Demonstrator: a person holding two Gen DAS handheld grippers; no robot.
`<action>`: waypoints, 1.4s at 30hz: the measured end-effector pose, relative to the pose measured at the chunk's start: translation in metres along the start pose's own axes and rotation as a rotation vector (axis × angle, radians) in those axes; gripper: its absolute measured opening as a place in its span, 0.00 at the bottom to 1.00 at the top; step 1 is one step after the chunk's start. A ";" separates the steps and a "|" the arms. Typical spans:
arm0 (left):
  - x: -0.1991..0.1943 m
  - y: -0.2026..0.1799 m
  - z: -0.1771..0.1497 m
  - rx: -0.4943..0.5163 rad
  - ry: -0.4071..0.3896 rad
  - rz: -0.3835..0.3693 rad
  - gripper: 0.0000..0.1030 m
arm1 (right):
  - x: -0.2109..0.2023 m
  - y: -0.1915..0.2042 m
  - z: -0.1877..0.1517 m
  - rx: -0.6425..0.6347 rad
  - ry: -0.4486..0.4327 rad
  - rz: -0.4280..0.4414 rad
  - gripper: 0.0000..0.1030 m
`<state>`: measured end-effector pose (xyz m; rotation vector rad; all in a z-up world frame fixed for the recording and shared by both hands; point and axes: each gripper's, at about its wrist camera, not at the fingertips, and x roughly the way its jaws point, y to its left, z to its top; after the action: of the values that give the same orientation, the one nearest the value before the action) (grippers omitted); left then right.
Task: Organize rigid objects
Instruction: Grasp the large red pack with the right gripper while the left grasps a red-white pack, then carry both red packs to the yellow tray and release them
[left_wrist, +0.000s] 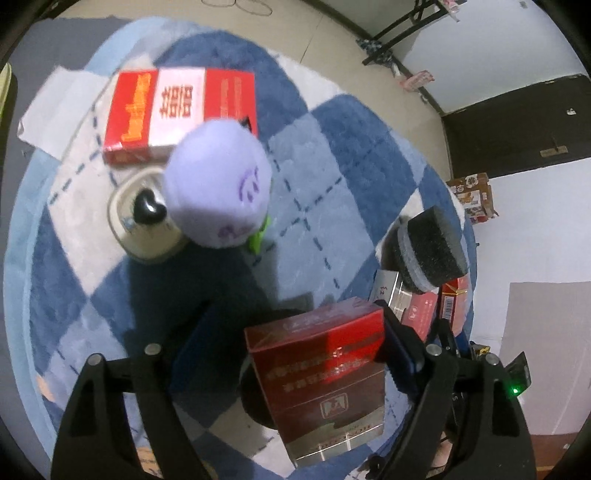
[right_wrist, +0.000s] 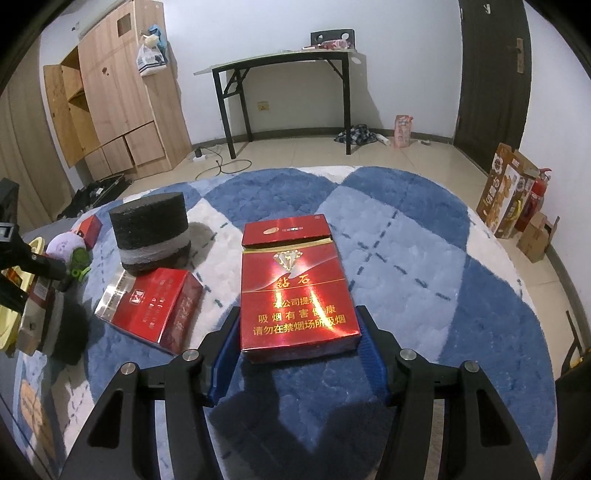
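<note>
Both grippers carry a cigarette box over the blue checked rug (right_wrist: 461, 258). The right gripper (right_wrist: 299, 350) is clamped on the bright red pack (right_wrist: 295, 284). The left gripper (left_wrist: 291, 354) has the dark red pack (left_wrist: 321, 376) between its jaws, though only the right pad clearly touches — grip uncertain. Looks like the placing step; next move calls for setting them neatly by the other pack (right_wrist: 147, 306).

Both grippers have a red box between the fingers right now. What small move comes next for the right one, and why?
Probably lower the right gripper a little more and set its red diamond box flat on the rug. Both fingers flank the box's near end, open rug lies below it, and the other red box and black foam cylinder sit clear to its left.
</note>
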<state>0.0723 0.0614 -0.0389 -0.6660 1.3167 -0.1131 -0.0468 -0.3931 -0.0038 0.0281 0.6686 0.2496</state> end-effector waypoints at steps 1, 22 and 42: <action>-0.001 0.000 0.001 -0.002 0.002 -0.013 0.69 | 0.000 0.000 0.000 0.004 0.000 0.001 0.56; -0.115 0.018 0.015 0.016 -0.162 -0.161 0.58 | -0.040 -0.008 0.017 0.053 -0.129 0.034 0.55; -0.275 0.280 -0.025 -0.161 -0.571 0.010 0.57 | -0.070 0.327 0.026 -0.429 -0.035 0.543 0.55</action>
<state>-0.1067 0.4003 0.0511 -0.7583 0.7825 0.1837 -0.1553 -0.0913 0.0937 -0.1992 0.5517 0.9091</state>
